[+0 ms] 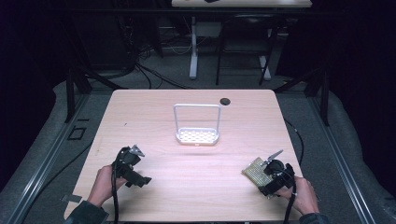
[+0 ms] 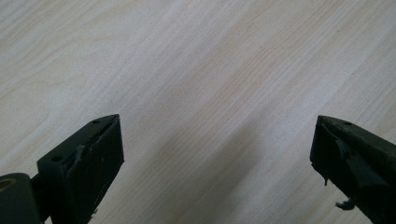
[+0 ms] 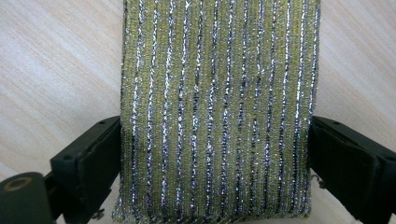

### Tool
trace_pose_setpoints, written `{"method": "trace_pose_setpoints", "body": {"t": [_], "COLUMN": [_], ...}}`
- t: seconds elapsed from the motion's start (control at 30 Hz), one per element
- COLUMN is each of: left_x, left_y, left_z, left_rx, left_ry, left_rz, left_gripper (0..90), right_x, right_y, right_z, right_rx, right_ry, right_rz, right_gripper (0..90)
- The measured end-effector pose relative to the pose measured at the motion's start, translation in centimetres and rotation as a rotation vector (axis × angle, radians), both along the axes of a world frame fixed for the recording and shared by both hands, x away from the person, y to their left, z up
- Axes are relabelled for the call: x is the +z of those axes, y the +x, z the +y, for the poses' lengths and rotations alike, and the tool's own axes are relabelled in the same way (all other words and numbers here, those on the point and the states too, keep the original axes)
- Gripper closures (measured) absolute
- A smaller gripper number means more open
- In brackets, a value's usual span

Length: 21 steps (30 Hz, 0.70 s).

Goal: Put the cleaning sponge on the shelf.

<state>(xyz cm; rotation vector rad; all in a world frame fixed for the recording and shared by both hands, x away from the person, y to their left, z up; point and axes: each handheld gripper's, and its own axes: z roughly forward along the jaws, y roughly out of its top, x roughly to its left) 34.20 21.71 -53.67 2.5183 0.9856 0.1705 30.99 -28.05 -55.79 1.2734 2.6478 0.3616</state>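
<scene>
A yellow-green sponge with silver stripes lies flat on the wooden table near its front right corner. My right gripper stands over its near end. In the right gripper view the sponge spans the whole gap of that gripper; the jaws are spread wide, touch its two long sides and do not visibly squeeze it. My left gripper rests at the front left. It is open over bare wood with nothing between its fingers.
A white rack with a perforated base and a tall loop handle stands at the table's middle. A small dark round grommet sits near the far edge. Another table and cables lie beyond.
</scene>
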Motion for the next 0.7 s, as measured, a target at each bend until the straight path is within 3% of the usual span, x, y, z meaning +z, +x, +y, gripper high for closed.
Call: {"method": "trace_pose_setpoints", "body": {"t": [0.23,0.7], "left_x": [0.0,0.0], "left_y": [0.0,0.0], "left_z": [0.0,0.0], "left_rx": [0.001,0.004], "left_ry": [-0.001,0.001], "left_rz": [0.000,-0.001], "left_gripper": [2.6,2.6], "right_x": [0.3,1.4], "right_y": [0.0,-0.3], "right_z": [-0.3,0.4], "right_rx": [-0.013,-0.003], "right_ry": [0.037,0.042], "right_rz": [-0.006,-0.053], "right_gripper": [10.0,10.3]}}
